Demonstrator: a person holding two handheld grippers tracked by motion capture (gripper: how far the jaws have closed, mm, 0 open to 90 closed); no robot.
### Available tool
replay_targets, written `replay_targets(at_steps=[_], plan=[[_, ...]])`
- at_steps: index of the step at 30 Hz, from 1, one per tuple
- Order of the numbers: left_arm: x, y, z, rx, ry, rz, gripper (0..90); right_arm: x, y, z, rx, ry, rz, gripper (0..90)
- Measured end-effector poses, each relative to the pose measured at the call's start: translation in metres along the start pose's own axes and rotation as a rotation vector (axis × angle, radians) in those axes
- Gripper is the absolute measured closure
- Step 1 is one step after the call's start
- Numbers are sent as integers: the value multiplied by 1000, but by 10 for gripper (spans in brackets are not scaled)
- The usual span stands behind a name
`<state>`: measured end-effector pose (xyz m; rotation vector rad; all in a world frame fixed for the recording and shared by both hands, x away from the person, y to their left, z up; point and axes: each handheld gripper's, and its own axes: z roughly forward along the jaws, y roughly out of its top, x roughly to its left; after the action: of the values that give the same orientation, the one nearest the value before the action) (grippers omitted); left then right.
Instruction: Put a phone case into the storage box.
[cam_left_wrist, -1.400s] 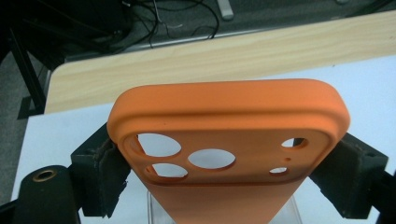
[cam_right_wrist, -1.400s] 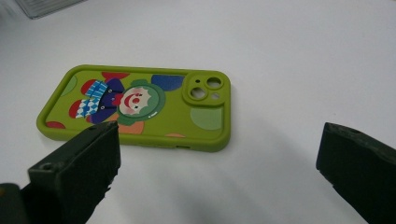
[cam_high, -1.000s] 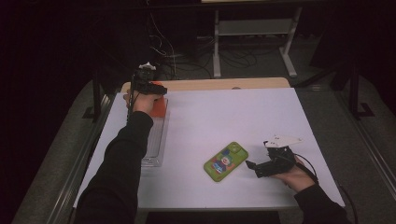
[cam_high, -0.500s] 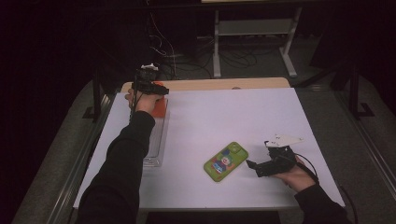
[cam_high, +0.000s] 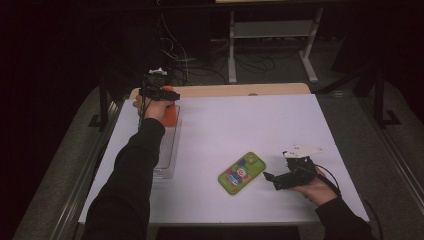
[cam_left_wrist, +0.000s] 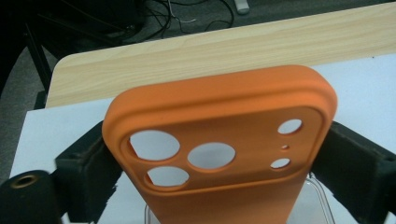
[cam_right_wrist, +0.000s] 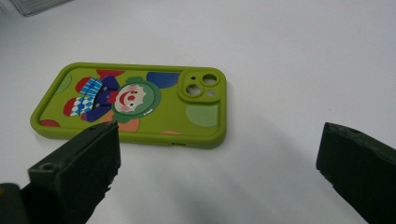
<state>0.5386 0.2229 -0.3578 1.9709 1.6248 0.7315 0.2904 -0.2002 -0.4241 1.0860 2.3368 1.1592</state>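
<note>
Right tool (cam_high: 270, 177) is resting near the front edge of the white surface (cam_high: 280, 125), jaws spread and empty, just beside the green clown phone case (cam_high: 242, 173) lying flat. Farther off, left tool (cam_high: 159, 94) is opening around the orange phone case (cam_left_wrist: 219, 154) over the clear tray (cam_high: 167, 152); whether its pads are touching, I cannot tell. The case is looking light, rubbery and flexible, so taking it across its long side edges seems safest.

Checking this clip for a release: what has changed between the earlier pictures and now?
The left gripper has just been opening its jaws, with the orange phone case between them, above the clear tray. Neither hand has visibly moved. The right gripper stays open just short of the green clown phone case, which lies where it was on the white table.
</note>
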Motion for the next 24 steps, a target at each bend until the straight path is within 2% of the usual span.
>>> replay_targets(at_steps=[6, 10, 13, 17, 19, 21, 24], plan=[[4, 0, 0, -11, -14, -6, 0, -1, 0, 0, -4, -1, -8, 0], [6, 0, -8, -25, -42, -5, 0, 0, 0, 0, -4, 4, 13, 0], [10, 1, -16, -28, -74, 19, 0, -1, 0, 0, -6, 1, 15, 0], [17, -4, -30, -45, -141, 32, 0, -3, 0, 0, -7, -7, 15, 0], [19, -10, -40, -32, -175, 55, 0, -4, 1, -1, -11, -12, 15, 0], [20, -16, -48, -39, -207, 74, 0, -3, 1, -2, -4, -11, 29, 0], [19, -27, -60, -46, -249, 107, 0, -3, 2, -2, -13, -5, 11, 0]])
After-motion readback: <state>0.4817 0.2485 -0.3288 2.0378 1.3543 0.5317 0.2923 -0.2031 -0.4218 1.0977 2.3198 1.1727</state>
